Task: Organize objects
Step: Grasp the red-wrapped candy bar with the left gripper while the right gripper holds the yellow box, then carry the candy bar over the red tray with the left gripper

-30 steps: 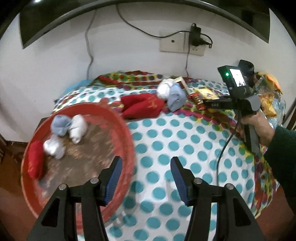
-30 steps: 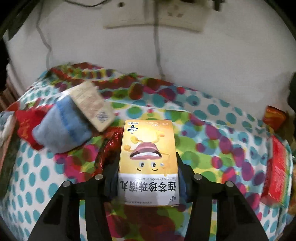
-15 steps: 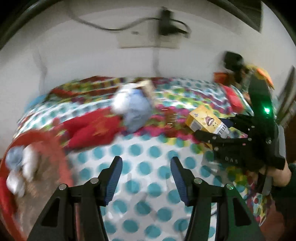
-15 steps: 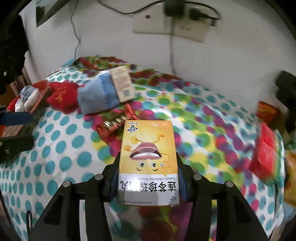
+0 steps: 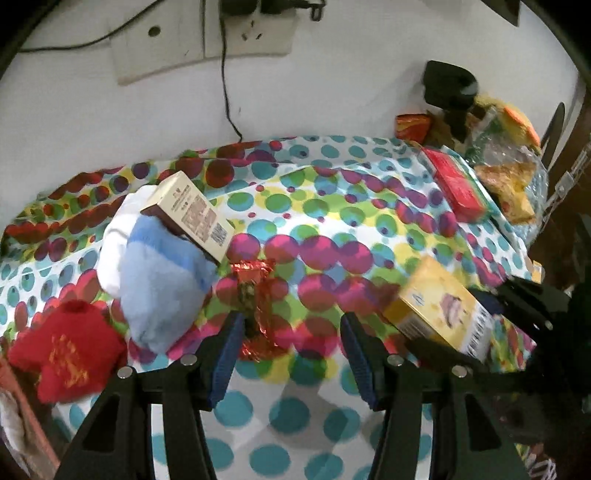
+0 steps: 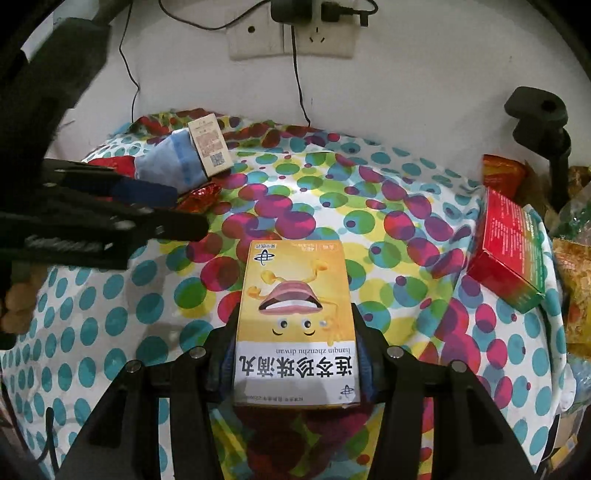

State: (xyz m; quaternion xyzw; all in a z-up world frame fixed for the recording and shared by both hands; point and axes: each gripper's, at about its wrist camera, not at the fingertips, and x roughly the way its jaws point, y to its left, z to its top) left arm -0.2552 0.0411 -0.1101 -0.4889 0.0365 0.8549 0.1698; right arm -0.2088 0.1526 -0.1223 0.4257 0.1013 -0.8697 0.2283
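Observation:
My right gripper (image 6: 295,328) is shut on a yellow medicine box (image 6: 297,317) with a cartoon mouth, held above the dotted cloth; the box also shows in the left wrist view (image 5: 436,306). My left gripper (image 5: 291,332) is open and empty, low over the cloth, with a red foil wrapper (image 5: 255,306) just ahead of its left finger. A blue and white sock (image 5: 159,273) lies left of it, with a beige box (image 5: 192,214) leaning on it. A red sock (image 5: 66,354) lies at the far left.
A red box (image 6: 506,251) lies at the right edge of the table, next to snack bags (image 5: 509,173). A wall socket with plugged cables (image 6: 295,33) is behind. A black clamp stand (image 6: 539,114) stands at the back right.
My left gripper has swung right from the red tray to the socks and foil wrapper and moved closer. My right gripper has pulled back and to the right, still holding the yellow box.

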